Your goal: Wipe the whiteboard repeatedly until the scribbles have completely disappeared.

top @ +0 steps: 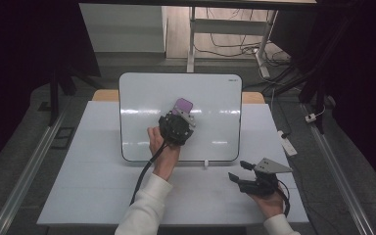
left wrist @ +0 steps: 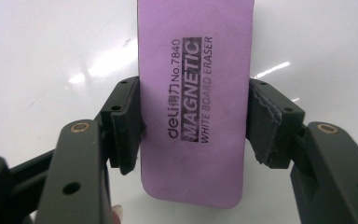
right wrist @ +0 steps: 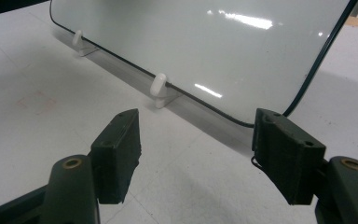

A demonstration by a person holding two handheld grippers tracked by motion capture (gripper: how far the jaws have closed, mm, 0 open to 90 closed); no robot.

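Nearest to me on the table, my right gripper (top: 242, 172) rests low in my hand with its jaws spread wide and nothing between them. In the right gripper view they frame only bare table (right wrist: 42, 93) and the board's lower edge, propped on its small white feet (right wrist: 159, 86).

Farther out, my left gripper (left wrist: 193, 126) has its jaws clamped on the purple eraser (left wrist: 196, 93), one pad on each long side (the printed label reads lengthwise between them). The eraser's long axis runs straight ahead along my jaws, out past the pads and away from my hand. In the high view it pokes out beyond the gripper, up and to the right, near the middle of the whiteboard (top: 137, 98).

The eraser looks to lie flat against the board's surface, though I cannot be sure it touches. The board itself shows no marks that I can make out. I judge the wiping is in hand: any stroke should go across the eraser's short side, and my left hand is the one placed for it, the right well apart below the board.
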